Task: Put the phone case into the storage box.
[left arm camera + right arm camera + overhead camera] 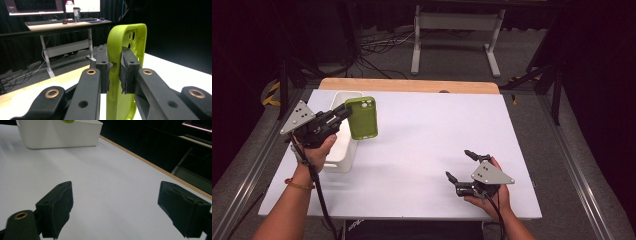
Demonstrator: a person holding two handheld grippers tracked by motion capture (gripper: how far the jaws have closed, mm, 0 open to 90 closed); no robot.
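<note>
Near the tabletop's front edge, toward its right corner, the right tool [466, 164] rests in a hand with jaws spread wide apart over bare white tabletop [427, 140]. By the left edge, the left tool [343, 112] is clamped on a lime-green plastic phone case [361, 118], held upright beside the white rectangular plastic bin [343, 145]

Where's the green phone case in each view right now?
High view: green phone case upper left, held beside the white bin.
Left gripper view: centre, upright, clamped between the fingers.
Right gripper view: sliver at top edge.
Shared landmark: white bin.
</note>
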